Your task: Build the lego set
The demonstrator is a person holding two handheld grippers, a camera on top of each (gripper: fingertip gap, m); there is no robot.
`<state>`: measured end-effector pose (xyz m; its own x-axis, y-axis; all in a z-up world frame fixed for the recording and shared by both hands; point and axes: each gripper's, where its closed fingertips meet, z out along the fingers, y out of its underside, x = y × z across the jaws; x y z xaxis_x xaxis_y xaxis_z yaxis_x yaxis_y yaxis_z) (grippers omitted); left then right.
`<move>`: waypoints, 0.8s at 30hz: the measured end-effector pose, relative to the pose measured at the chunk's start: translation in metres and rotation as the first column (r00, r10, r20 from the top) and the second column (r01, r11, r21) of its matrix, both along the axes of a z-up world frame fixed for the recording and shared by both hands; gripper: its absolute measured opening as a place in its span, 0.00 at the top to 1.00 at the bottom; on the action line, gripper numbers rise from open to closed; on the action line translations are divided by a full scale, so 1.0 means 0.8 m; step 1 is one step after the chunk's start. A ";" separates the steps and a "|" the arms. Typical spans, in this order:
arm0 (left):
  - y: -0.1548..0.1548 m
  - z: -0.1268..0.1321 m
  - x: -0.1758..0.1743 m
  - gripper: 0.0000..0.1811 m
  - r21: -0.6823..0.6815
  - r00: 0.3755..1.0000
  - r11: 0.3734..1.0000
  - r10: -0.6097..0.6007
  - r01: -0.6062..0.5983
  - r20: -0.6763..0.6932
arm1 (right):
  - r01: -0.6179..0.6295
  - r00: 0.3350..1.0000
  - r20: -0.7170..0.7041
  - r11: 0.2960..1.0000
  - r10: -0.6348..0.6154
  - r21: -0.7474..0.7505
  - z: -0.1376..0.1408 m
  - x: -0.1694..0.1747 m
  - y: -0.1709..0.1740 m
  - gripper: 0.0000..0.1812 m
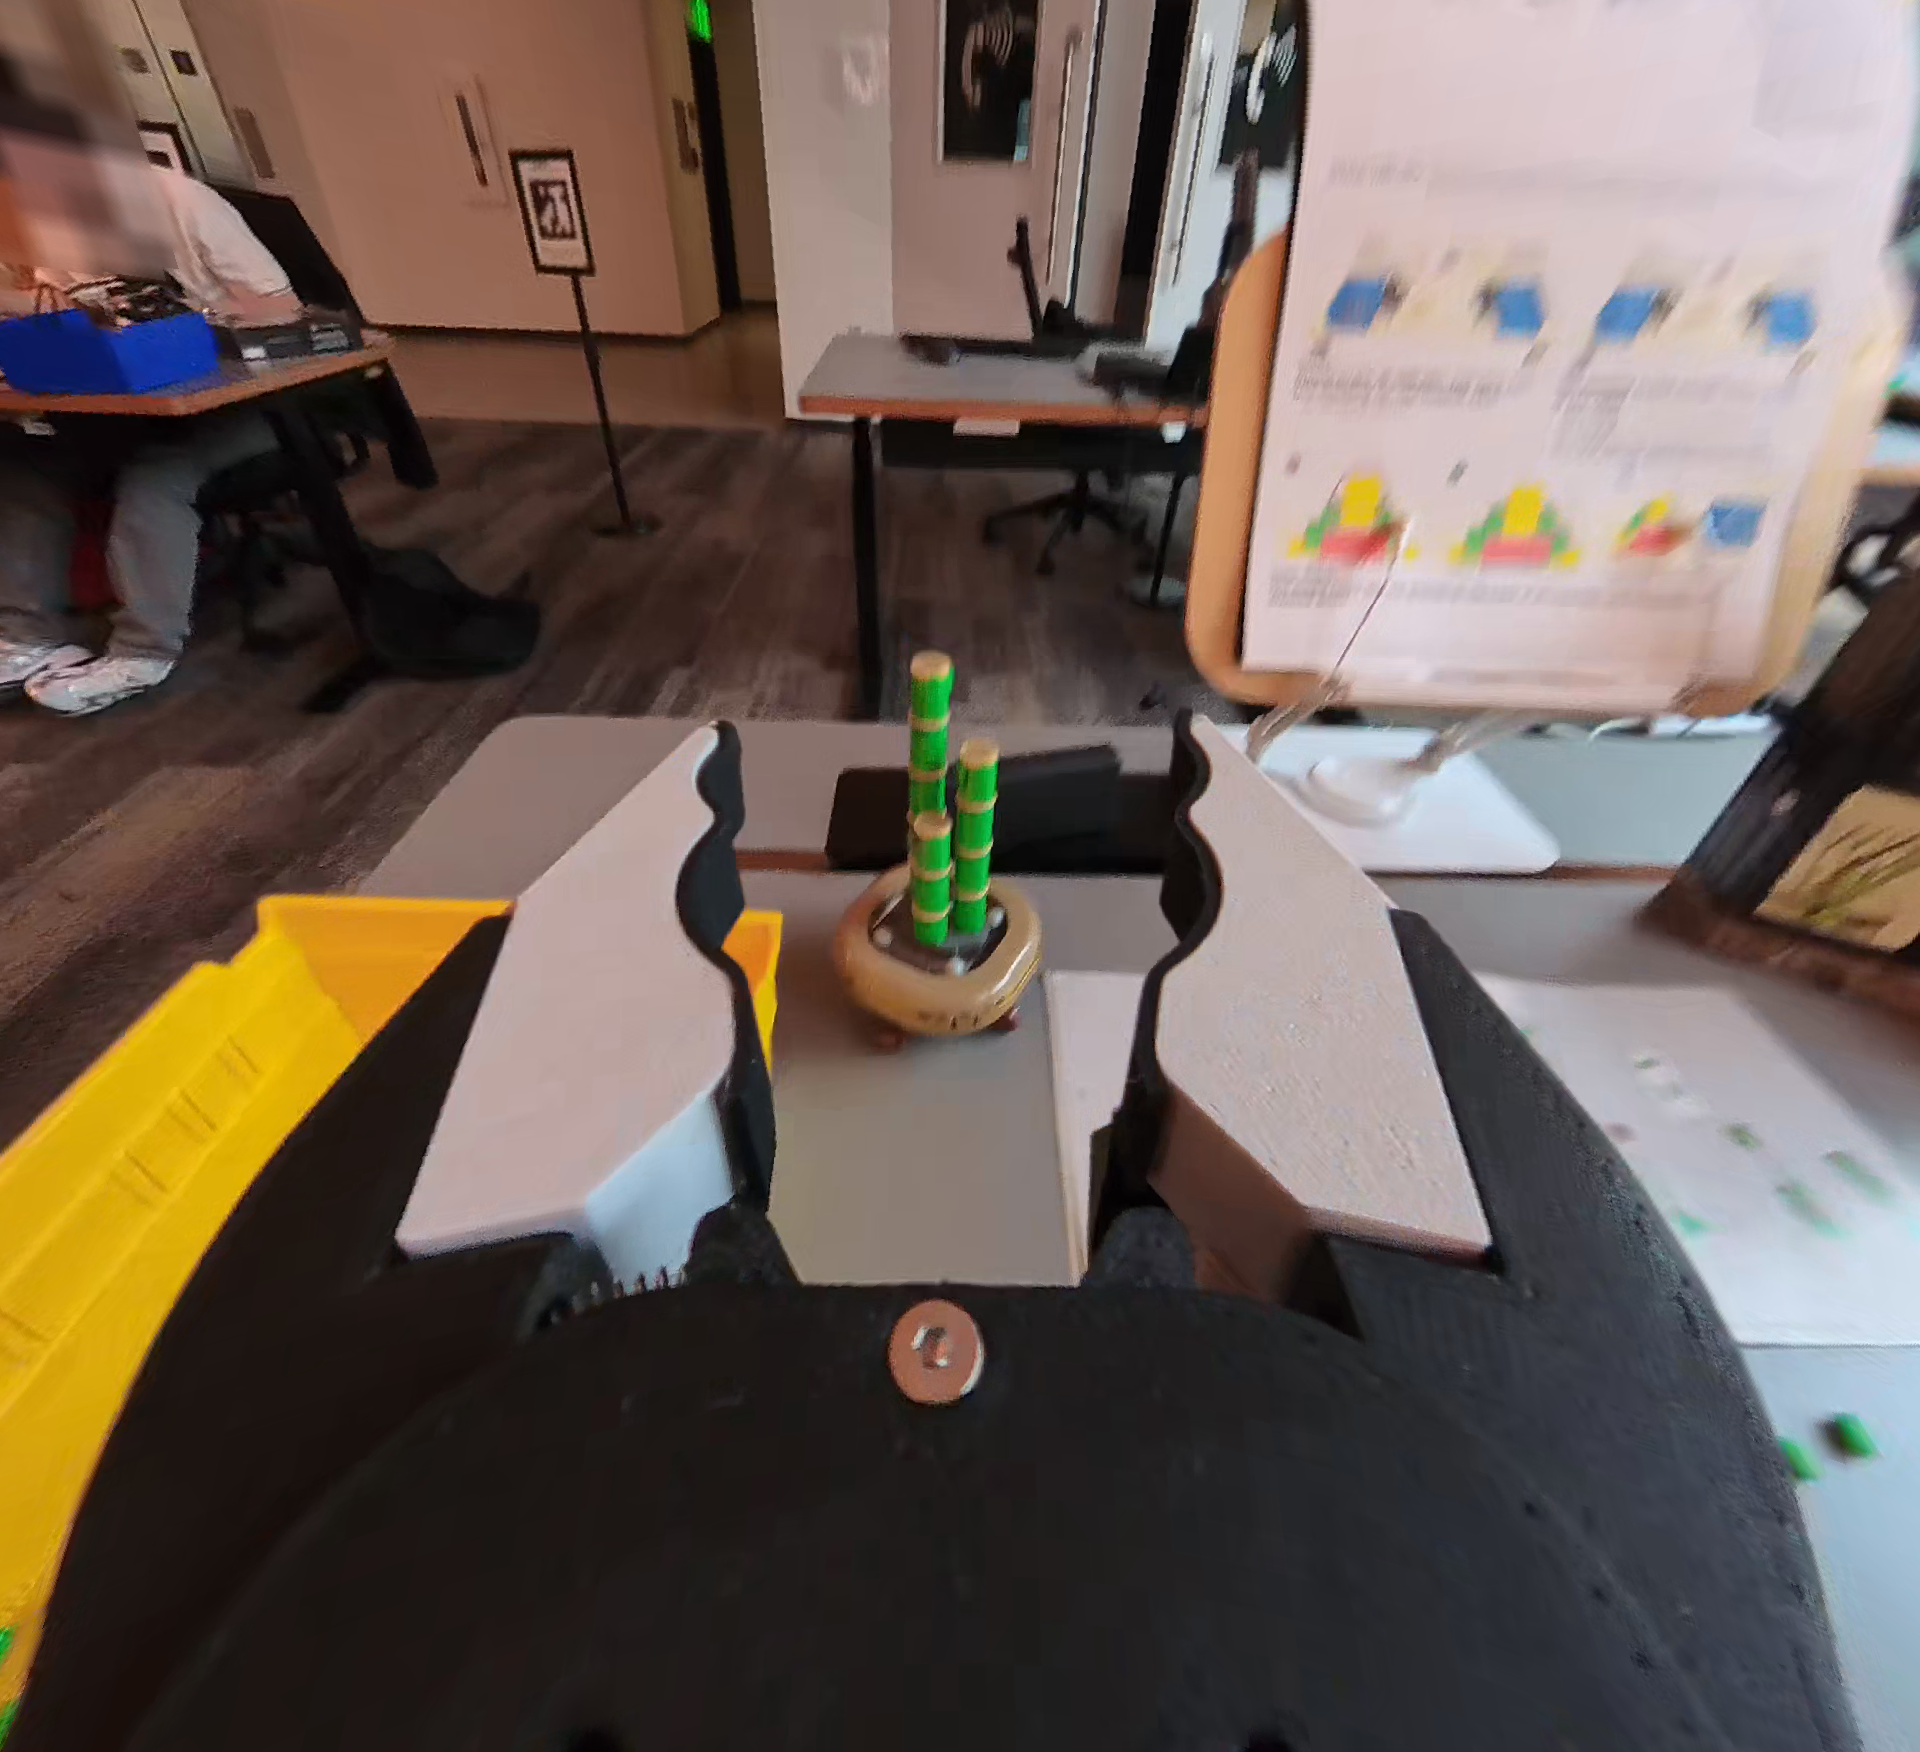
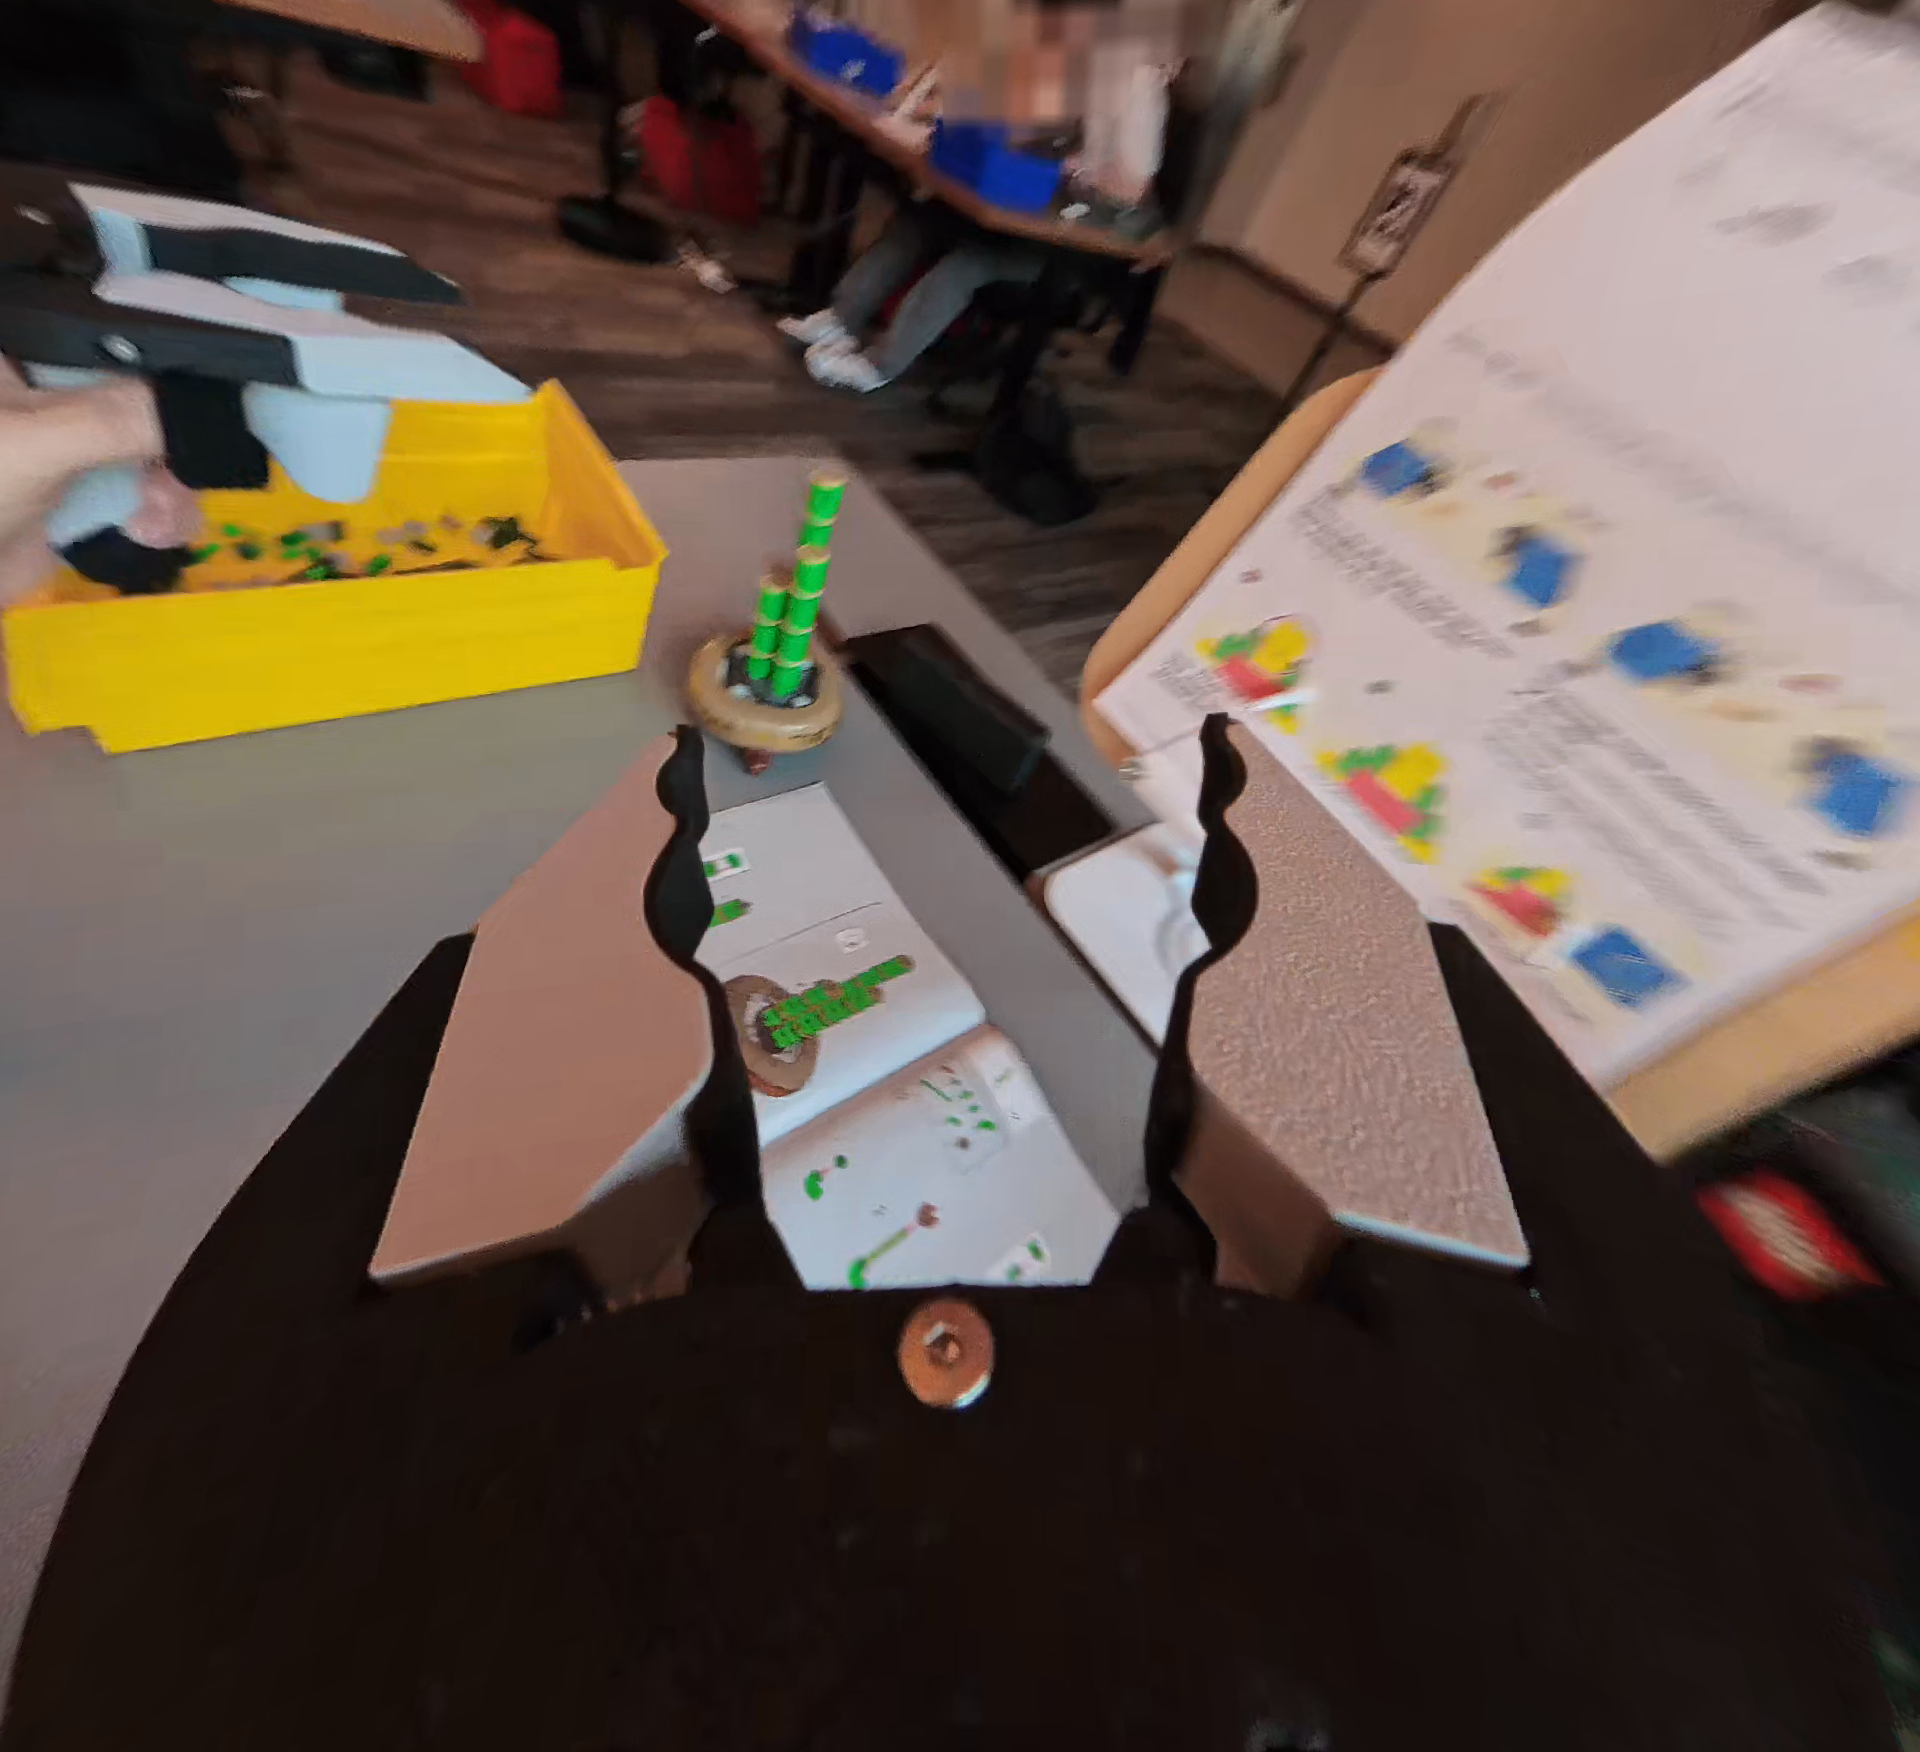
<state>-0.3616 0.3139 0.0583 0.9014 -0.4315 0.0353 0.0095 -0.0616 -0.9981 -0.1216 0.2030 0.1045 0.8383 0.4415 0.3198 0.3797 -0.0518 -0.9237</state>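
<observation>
Both claws stand wide and empty over a grey table (image 1: 914,1141). Straight ahead of the left gripper (image 1: 956,767), between its fingertips, the lego bamboo model (image 1: 940,881) stands upright in its tan pot. Only the right wrist view shows loose pieces inside the yellow bin (image 2: 343,632), ahead-left of the right gripper (image 2: 951,757), which hangs over the open instruction booklet (image 2: 883,1058), the model just beyond its left fingertip.

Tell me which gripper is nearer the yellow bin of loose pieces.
Left. The left gripper hangs open right over the yellow bin; the right gripper is open above the instruction booklet, off to the side.
</observation>
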 end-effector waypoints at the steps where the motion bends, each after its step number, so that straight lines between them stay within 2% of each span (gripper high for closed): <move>1: -0.009 0.024 -0.003 0.56 0.008 0.999 1.000 -0.020 0.020 0.035 | 0.051 0.999 0.014 0.998 -0.052 0.038 0.018 0.012 -0.019 0.49; 3: -0.029 0.068 -0.003 0.57 0.046 0.990 0.996 -0.082 0.077 0.115 | 0.140 0.989 0.031 0.987 -0.142 0.076 0.036 0.036 -0.052 0.50; 5: -0.044 0.104 -0.004 0.59 0.103 0.975 0.989 -0.126 0.108 0.182 | 0.188 0.981 0.033 0.979 -0.191 0.075 0.035 0.053 -0.075 0.49; 9: -0.063 0.131 -0.007 0.61 0.167 0.957 0.976 -0.174 0.137 0.231 | 0.167 0.986 -0.008 0.984 -0.167 0.065 0.016 0.066 -0.089 0.50; 12: -0.070 0.130 -0.001 0.61 0.168 0.968 0.972 -0.193 0.166 0.160 | 0.156 0.987 0.035 0.988 -0.156 0.011 -0.001 0.073 -0.077 0.50; 15: -0.072 0.120 -0.012 0.63 0.143 0.986 0.979 -0.157 0.147 0.057 | 0.161 0.984 0.091 0.985 -0.155 -0.064 -0.027 0.076 -0.066 0.50; 17: -0.073 0.115 -0.028 0.66 0.132 0.992 0.983 -0.125 0.125 -0.013 | 0.231 0.962 0.165 0.971 -0.218 -0.061 -0.036 0.089 -0.059 0.50; 20: -0.076 0.118 -0.053 0.76 0.158 0.995 0.984 -0.066 0.076 -0.071 | 0.293 0.934 0.236 0.953 -0.268 -0.078 -0.047 0.101 -0.056 0.52; 24: -0.080 0.098 -0.092 0.78 0.107 0.988 0.994 0.006 0.011 -0.152 | 0.305 0.926 0.260 0.948 -0.274 -0.086 -0.050 0.100 -0.057 0.57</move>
